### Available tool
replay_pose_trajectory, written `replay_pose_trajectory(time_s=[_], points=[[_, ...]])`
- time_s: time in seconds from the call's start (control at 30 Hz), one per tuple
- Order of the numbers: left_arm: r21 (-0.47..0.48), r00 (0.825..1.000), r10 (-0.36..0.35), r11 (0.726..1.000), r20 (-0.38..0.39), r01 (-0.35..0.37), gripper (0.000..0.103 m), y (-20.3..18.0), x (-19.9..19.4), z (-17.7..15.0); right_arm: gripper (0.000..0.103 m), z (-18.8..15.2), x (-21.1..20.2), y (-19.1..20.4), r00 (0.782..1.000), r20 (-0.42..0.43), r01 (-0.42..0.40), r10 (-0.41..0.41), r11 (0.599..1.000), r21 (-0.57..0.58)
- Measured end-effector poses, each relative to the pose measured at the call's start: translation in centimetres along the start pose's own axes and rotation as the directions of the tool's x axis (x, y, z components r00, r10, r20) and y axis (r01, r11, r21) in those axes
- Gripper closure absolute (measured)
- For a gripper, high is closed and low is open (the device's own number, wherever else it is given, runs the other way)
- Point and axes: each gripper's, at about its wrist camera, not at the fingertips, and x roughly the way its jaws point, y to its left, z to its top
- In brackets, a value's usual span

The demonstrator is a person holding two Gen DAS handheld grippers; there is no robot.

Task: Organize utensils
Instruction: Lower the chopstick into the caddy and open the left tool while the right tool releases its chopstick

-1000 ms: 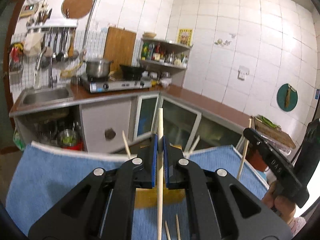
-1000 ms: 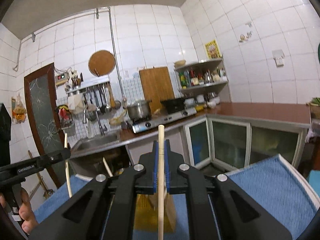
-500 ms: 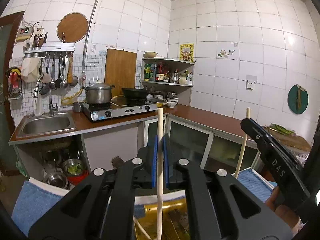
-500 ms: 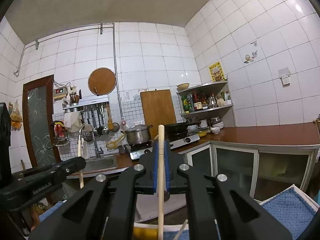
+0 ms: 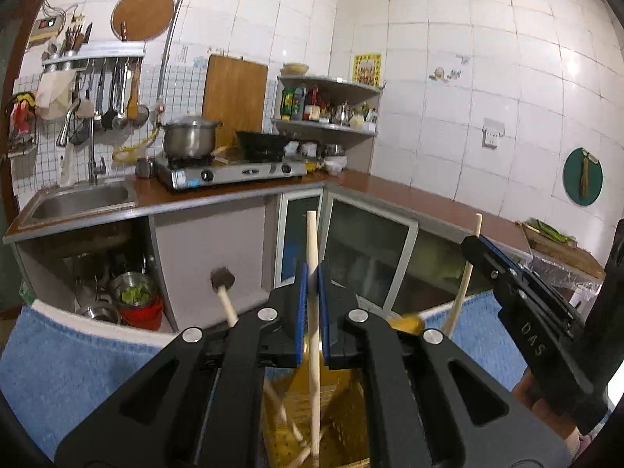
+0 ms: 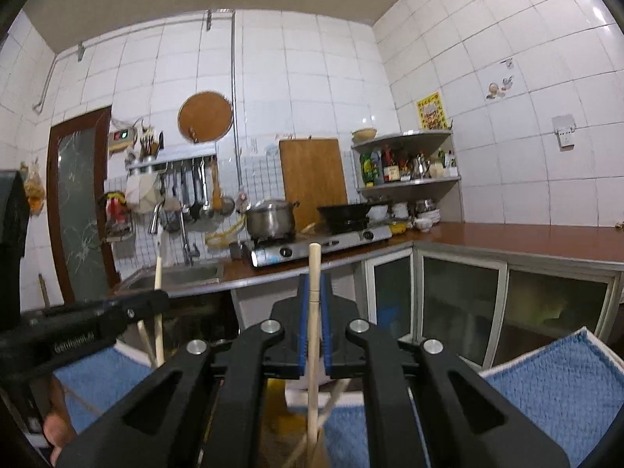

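My left gripper (image 5: 311,284) is shut on a pale wooden chopstick (image 5: 312,241), held upright with its lower end inside a yellow holder (image 5: 308,425). Other sticks lean in that holder, among them one with a dark round head (image 5: 223,281). My right gripper (image 6: 313,292) is shut on a second wooden chopstick (image 6: 314,265), also upright above the yellow holder (image 6: 279,394). The right gripper shows at the right of the left wrist view (image 5: 477,247), the left gripper at the left of the right wrist view (image 6: 158,302).
A blue towel (image 5: 78,366) covers the surface under the holder and also shows in the right wrist view (image 6: 546,390). Behind are a kitchen counter (image 5: 409,195), a sink (image 5: 82,199), a gas stove with a pot (image 5: 189,138) and glass cabinet doors (image 5: 366,249).
Both grippers tilted up and then back down a little, still holding their chopsticks. The left chopstick's lower end now stands inside the yellow holder.
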Motion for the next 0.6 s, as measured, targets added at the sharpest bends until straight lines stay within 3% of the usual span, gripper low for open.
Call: replay_pose_trajectory(time_s=[0.27,0.53,0.6], points=[[-0.015,0.997,0.025,1.000,-0.074,-0.026,0.097,0.4,-0.4,-2.7,0.097,-3.2,-1.8,0.4,0.998,-0.058,-0.001,0.000,1.000,-0.009],[-0.027,0.995,0.042,0.999,-0.095,-0.045,0.096,0.6,-3.1,-2.3,0.095,-2.4,-3.7,1.2,0.993,-0.117,-0.009,0.007,1.000,-0.017],[-0.030,0.994,0.046,0.998,-0.100,-0.049,0.090,0.7,-3.9,-2.1,0.095,-1.8,-4.3,1.3,0.992,-0.129,-0.003,0.001,1.000,-0.020]])
